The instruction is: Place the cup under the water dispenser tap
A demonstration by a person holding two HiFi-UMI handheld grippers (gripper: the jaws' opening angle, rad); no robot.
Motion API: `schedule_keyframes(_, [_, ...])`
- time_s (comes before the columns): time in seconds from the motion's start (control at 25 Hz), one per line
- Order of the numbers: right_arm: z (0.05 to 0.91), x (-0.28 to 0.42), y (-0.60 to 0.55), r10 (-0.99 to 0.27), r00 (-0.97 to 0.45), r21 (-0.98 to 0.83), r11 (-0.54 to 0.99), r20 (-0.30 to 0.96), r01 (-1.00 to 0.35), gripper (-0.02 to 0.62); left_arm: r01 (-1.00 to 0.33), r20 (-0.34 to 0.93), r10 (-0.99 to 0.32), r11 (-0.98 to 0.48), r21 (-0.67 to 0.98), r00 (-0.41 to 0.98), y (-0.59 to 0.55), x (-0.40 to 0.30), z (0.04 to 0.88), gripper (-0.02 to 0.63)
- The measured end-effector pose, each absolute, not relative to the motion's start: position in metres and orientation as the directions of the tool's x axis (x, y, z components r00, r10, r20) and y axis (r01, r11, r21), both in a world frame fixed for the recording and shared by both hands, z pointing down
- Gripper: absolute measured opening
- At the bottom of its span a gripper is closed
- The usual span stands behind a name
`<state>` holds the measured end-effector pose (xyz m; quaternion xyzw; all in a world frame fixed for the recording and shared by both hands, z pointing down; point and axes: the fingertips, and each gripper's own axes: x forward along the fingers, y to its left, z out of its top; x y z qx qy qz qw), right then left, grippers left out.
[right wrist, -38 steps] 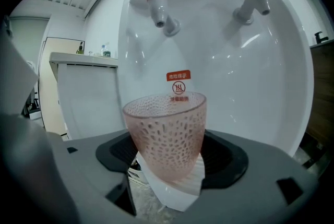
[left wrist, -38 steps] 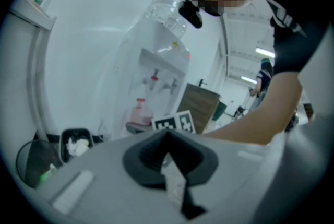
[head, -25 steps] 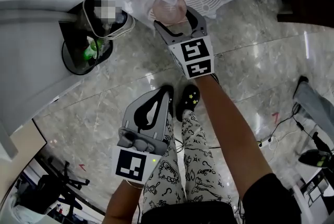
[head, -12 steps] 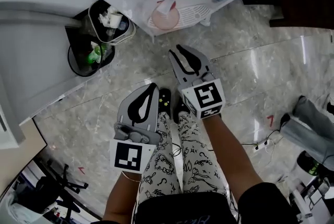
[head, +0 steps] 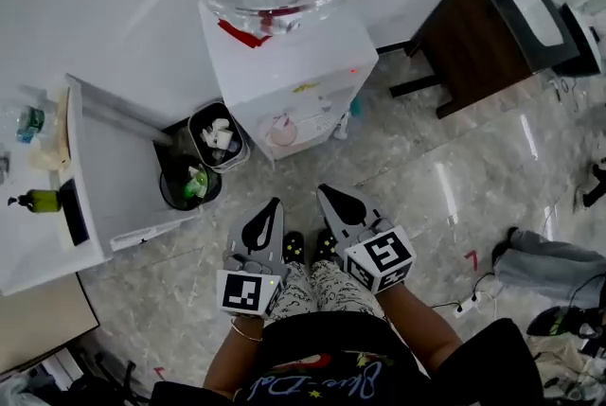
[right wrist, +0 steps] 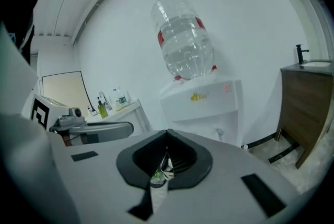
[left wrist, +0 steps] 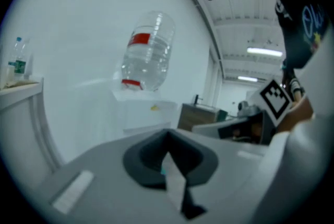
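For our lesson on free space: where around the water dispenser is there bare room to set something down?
Free: the marble floor between the water dispenser and the brown side table. Crowded: left of the dispenser, two bins fill the gap to the white counter; the cup sits in the dispenser's recess; cloth and cables lie far right.
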<state>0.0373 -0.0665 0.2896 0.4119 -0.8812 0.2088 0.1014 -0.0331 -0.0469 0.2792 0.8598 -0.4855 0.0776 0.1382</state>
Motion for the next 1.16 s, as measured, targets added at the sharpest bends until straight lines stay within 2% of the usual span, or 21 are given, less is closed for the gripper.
schedule_keyframes(0.12, [0.216, 0.044, -0.044, -0.709, -0.643, -0.208, 0.609, 0.289, -0.765, 0.014, -0.811, 0.238, -0.776, -0.567, 0.143, 0.585, -0.025, -0.014, 0.222, -0.006])
schedule_keyframes(0.24, [0.182, 0.049, -0.030, -0.729, -0.642, -0.161, 0.622, 0.236, -0.766, 0.013, -0.793, 0.201, -0.770, -0.604, 0.079, 0.606, -0.017, -0.011, 0.192, -0.006])
schedule_keyframes(0.56, [0.153, 0.082, -0.018, -0.710, -0.666, -0.203, 0.634, 0.230, -0.746, 0.014, -0.791, 0.147, -0.782, -0.612, 0.002, 0.606, -0.028, 0.009, 0.143, -0.006])
schedule_keyframes(0.76, [0.167, 0.095, 0.020, -0.724, -0.674, -0.212, 0.643, 0.145, -0.736, 0.013, -0.791, 0.112, -0.789, -0.611, -0.042, 0.604, 0.009, 0.022, 0.159, -0.006])
schedule_keyframes(0.96, [0.142, 0.108, 0.012, -0.715, -0.674, -0.228, 0.636, 0.185, -0.738, 0.013, -0.793, 0.155, -0.785, -0.609, -0.011, 0.600, -0.001, 0.036, 0.137, -0.006])
schedule_keyframes(1.16, [0.100, 0.091, 0.036, -0.736, -0.650, -0.215, 0.615, 0.189, -0.759, 0.014, -0.761, 0.136, -0.754, -0.648, 0.003, 0.643, 0.018, 0.027, 0.093, -0.006])
